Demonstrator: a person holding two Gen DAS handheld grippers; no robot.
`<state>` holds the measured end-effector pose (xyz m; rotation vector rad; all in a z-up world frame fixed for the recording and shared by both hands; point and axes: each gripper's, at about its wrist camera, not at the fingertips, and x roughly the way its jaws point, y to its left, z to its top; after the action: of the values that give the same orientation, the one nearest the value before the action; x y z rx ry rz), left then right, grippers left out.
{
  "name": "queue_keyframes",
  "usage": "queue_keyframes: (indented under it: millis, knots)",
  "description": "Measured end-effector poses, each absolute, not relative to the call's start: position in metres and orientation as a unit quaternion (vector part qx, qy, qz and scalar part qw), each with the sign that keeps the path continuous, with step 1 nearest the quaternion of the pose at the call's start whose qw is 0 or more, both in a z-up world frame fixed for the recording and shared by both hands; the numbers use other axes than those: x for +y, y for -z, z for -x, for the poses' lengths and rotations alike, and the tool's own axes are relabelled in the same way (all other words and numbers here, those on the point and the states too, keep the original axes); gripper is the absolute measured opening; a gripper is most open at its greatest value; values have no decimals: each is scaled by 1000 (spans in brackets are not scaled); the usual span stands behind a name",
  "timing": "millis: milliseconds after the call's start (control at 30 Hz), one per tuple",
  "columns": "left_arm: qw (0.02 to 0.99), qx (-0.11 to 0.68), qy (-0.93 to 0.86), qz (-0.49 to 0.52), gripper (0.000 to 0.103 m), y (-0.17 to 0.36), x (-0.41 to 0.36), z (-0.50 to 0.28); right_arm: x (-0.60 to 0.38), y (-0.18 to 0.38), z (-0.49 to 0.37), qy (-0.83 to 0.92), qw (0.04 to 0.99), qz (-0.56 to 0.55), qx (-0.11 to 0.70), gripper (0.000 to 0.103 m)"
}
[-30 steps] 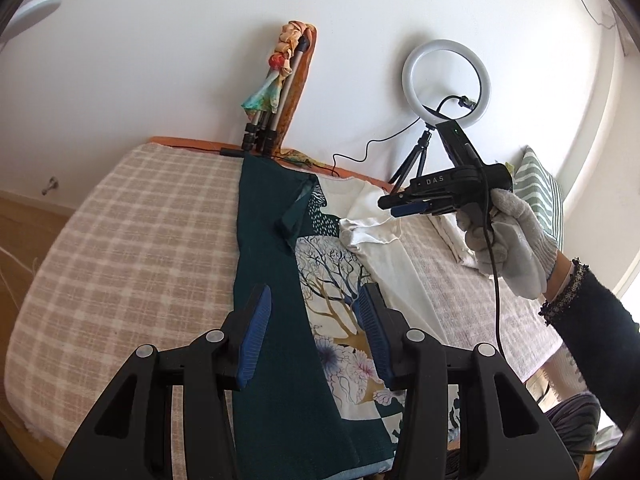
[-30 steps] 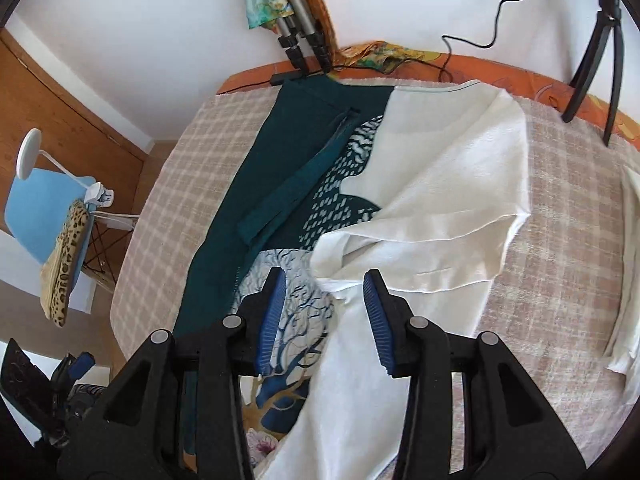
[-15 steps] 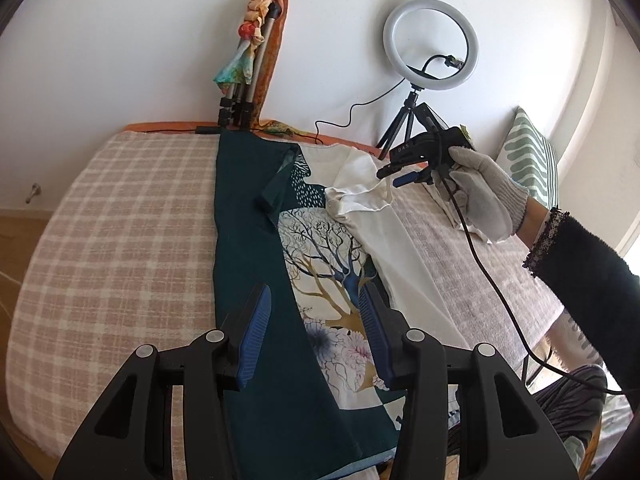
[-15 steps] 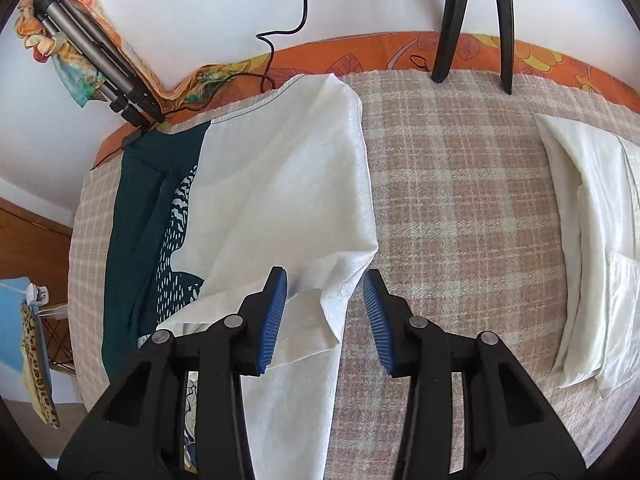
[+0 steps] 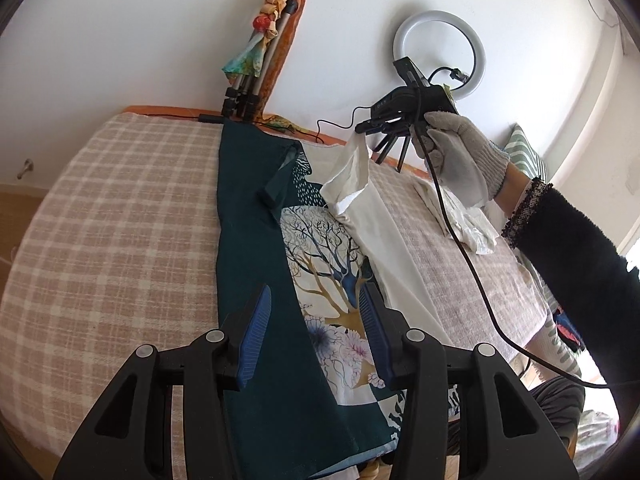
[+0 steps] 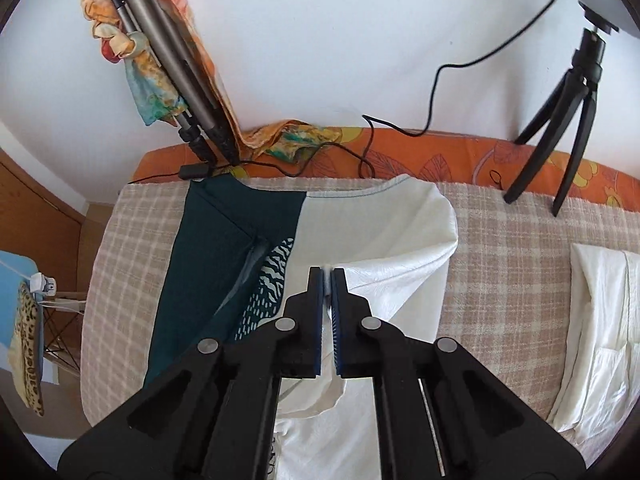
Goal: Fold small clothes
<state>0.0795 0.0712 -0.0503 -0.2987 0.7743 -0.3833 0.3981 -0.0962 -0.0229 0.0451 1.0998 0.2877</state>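
Note:
A dark green garment with a tree print [image 5: 256, 240] [image 6: 212, 248] lies lengthwise on the checked bed cover [image 5: 112, 216]. Over its right side lies a cream garment [image 5: 396, 256] [image 6: 384, 236]. My right gripper [image 6: 327, 274] [image 5: 362, 128], held by a gloved hand [image 5: 460, 160], is shut on a corner of the cream garment and holds it lifted off the bed. My left gripper [image 5: 316, 300] hangs open above the near part of the tree print, with nothing between its blue pads [image 5: 256, 320].
A folded white cloth [image 6: 600, 320] lies on the bed at the right. A ring light on a small tripod [image 5: 440, 44] [image 6: 568, 120] and a folded tripod with a scarf [image 5: 256, 64] [image 6: 168, 64] stand at the wall. A cable [image 5: 472, 264] trails from the right gripper.
The right gripper has shut on the cream garment's corner and raised it off the bed. The left gripper stays open over the print, tilted slightly.

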Motion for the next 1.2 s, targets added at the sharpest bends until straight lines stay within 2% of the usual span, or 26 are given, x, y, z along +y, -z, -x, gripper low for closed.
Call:
queue_keyframes:
  millis: [200, 400, 467, 533, 567, 733, 933, 1200]
  knots:
    - [895, 380, 176, 154, 45, 54, 82, -84, -31, 35, -427, -167, 834, 14, 525, 5]
    - [894, 387, 162, 155, 45, 58, 90, -86, -20, 63, -436, -184, 813, 3, 552, 9]
    - [895, 387, 158, 159, 45, 58, 93, -86, -31, 56, -427, -192, 817, -7, 543, 13]
    - [895, 387, 155, 159, 45, 57, 93, -87, -49, 42, -414, -186, 828, -20, 529, 32]
    - [896, 386, 156, 157, 45, 56, 93, -86, -62, 35, -405, -190, 830, -37, 522, 37]
    - [891, 397, 162, 147, 45, 60, 88, -84, -123, 15, -327, -196, 834, -65, 511, 39]
    - [856, 443, 217, 153, 45, 79, 52, -71, -178, 37, -208, -202, 816, -77, 537, 39]
    - [857, 459, 200, 124, 45, 88, 37, -59, -146, 71, -73, -280, 788, -13, 548, 39]
